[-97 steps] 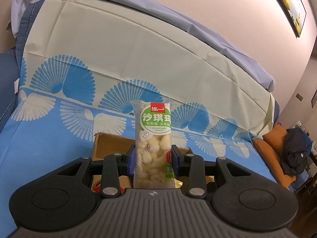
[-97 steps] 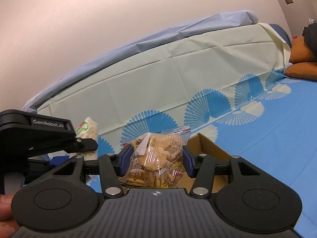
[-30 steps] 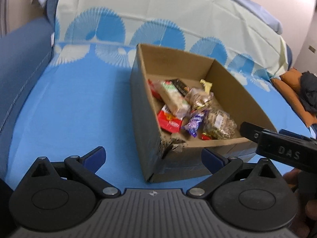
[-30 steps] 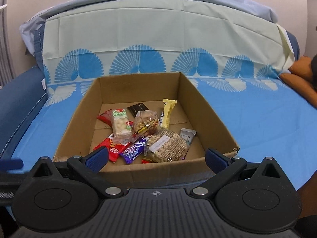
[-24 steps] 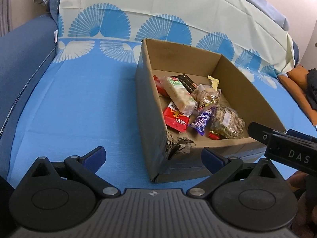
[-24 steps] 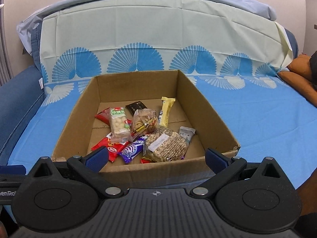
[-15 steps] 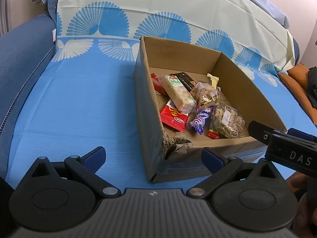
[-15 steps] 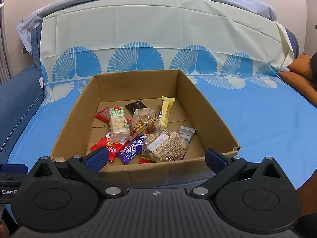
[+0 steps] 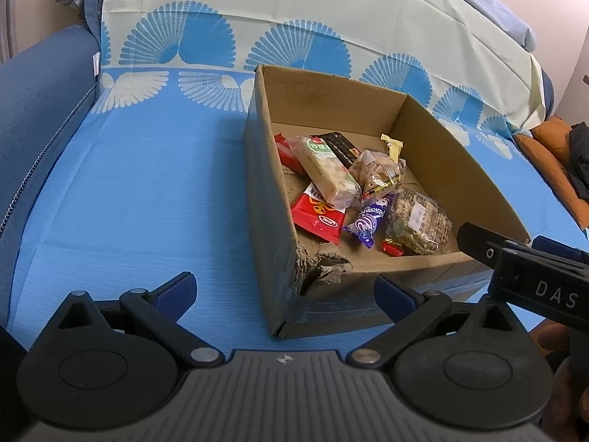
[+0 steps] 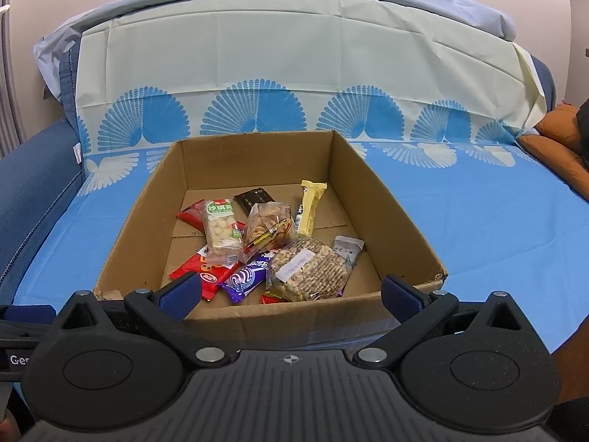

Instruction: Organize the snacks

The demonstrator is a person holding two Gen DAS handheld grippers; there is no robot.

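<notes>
Both tongs, left tongs (image 9: pixel 285 289) and right tongs (image 10: pixel 291 293), are held apart and empty before the cardboard box (image 10: pixel 371 188); its torn near-left corner (image 9: pixel 316 261) could be snagged or crushed further if bumped.

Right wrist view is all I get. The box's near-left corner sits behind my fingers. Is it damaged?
Observer: Yes. The left wrist view shows the cardboard box with a torn corner. The rim there is ripped and crumpled inward.
Operator: What's the left gripper doing? I only see a sliver of it.
Observer: The left gripper is open with nothing between its fingers. It is on the near side of that corner, outside the box.
</notes>
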